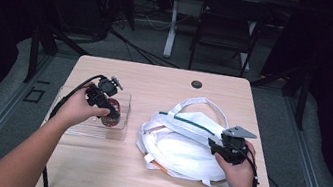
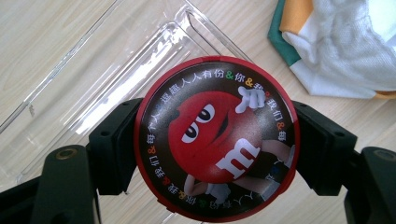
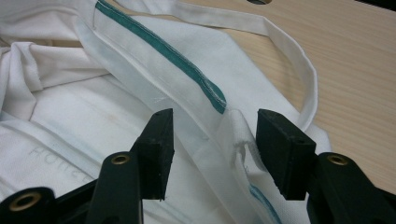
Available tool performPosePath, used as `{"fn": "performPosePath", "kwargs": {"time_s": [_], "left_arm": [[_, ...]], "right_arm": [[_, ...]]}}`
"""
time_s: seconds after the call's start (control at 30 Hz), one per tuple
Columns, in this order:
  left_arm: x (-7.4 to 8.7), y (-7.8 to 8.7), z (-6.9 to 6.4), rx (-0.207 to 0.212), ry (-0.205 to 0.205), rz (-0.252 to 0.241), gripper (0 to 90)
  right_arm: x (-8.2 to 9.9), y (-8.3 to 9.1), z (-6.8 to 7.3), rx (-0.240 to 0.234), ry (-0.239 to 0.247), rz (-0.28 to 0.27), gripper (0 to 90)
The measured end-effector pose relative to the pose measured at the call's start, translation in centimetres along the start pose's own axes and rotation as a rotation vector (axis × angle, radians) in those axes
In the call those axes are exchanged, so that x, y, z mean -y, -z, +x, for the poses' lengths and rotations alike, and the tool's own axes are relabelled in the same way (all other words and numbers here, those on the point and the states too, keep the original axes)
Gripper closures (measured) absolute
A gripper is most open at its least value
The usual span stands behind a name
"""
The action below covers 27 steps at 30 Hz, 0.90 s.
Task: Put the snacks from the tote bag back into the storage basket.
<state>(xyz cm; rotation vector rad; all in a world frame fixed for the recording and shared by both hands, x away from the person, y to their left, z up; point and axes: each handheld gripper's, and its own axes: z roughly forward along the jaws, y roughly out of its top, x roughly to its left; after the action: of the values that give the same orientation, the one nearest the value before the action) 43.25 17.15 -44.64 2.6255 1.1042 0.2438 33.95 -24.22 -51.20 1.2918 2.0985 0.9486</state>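
Red round tin (image 2: 215, 140) is sitting clamped between the jaws of the left gripper (image 2: 215, 154), above the clear plastic tray (image 2: 93, 79). The right gripper (image 3: 215, 149) is holding its jaws wide apart over the white cloth bag (image 3: 93, 107), straddling a fold.

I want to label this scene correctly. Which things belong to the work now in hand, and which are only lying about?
In hand:
- round red candy tin, clamped by the left gripper
- clear plastic tray under it
- white cloth bag, with the open right gripper at its rim

Lying about:
- black chair behind the table
- black cap in the tabletop
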Motion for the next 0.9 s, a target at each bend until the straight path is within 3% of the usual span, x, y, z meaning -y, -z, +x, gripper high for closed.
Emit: {"fn": "performPosePath", "kwargs": {"time_s": [0.63, 0.9], "left_arm": [[0.8, -1.8, 0.3, 0.014, 0.005, -0.009, 25.5], [1.0, -2.5, 0.2, 0.018, -0.011, -0.003, 25.5]], "right_arm": [[0.0, -0.1, 0.0, -0.003, 0.004, 0.003, 47.2], [0.0, -0.1, 0.1, 0.001, 0.003, 0.002, 47.2]]}}
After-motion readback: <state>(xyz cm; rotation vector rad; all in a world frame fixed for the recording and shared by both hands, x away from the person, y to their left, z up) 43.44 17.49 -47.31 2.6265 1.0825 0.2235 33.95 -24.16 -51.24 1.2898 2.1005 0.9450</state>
